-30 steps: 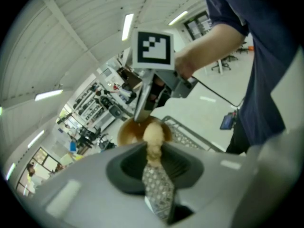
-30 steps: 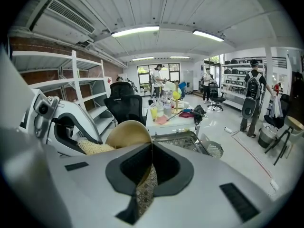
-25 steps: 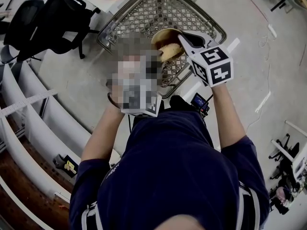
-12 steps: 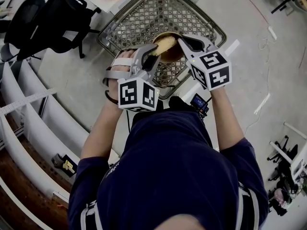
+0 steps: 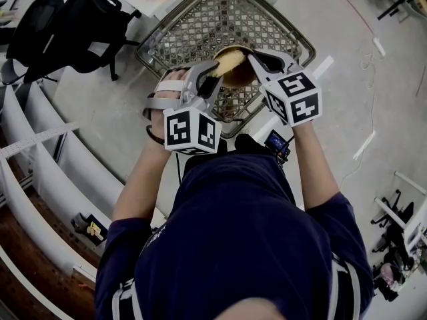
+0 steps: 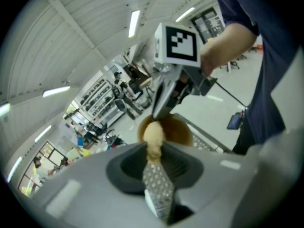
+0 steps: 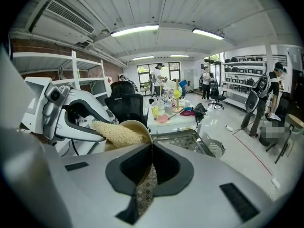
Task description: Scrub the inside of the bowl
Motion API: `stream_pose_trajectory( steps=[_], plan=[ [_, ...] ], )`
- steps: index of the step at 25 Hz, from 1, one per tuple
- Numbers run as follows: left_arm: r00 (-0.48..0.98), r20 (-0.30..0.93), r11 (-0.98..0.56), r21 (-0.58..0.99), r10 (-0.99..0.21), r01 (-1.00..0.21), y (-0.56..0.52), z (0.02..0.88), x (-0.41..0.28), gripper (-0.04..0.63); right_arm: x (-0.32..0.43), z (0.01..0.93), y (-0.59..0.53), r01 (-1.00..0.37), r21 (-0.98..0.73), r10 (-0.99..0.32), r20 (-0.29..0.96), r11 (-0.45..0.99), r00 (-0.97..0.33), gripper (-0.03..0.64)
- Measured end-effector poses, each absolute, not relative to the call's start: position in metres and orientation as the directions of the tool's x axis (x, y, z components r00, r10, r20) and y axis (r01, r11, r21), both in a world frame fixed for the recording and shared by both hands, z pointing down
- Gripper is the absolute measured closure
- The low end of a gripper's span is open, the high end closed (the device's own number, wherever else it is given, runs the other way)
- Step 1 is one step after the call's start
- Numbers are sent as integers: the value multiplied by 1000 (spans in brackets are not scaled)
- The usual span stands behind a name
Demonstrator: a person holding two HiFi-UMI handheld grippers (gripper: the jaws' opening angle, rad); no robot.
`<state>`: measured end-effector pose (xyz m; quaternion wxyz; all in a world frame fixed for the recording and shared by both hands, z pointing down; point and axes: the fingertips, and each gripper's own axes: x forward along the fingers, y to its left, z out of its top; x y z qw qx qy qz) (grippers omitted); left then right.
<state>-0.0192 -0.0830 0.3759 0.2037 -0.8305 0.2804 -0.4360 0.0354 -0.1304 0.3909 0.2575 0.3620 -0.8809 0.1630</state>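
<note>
A tan bowl (image 5: 241,72) hangs over a metal mesh basket (image 5: 200,19), tipped toward the left gripper. My right gripper (image 5: 252,57) is shut on the bowl's right rim; in the right gripper view the rim (image 7: 137,125) runs in between the closed jaws. My left gripper (image 5: 213,73) is shut on a yellow scrubbing sponge (image 5: 227,62), whose far end lies inside the bowl. The left gripper view looks along the sponge (image 6: 153,136) into the bowl (image 6: 179,129), with the right gripper (image 6: 159,113) above it. From the right gripper view, the sponge (image 7: 116,133) reaches in from the left gripper (image 7: 97,126).
The mesh basket sits on a pale floor below both grippers. A black office chair (image 5: 73,29) stands at the upper left and white shelving (image 5: 40,172) runs down the left. A table with cups (image 7: 168,110) and several people stand farther off.
The sponge has shifted a little up and left inside the bowl. The bowl and right gripper have stayed where they were.
</note>
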Motion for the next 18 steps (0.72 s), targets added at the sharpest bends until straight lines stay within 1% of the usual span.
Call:
stream_pose_trajectory(
  steps=[7, 11, 14, 18],
  plan=[
    [474, 612, -768, -575, -633, -283, -76, 377, -20, 515, 49, 396, -134, -744, -97, -568, 583, 661, -581, 603],
    [483, 627, -784, -564, -611, -261, -69, 383, -18, 515, 56, 395, -136, -761, -95, -586, 580, 642, -566, 603],
    [499, 632, -796, -557, -592, -238, -62, 387, -11, 515, 58, 391, -139, -766, -92, -596, 572, 637, -564, 603],
    [513, 623, -795, -559, -591, -237, -58, 386, -8, 515, 55, 389, -141, -765, -95, -599, 564, 637, -568, 603]
  ],
)
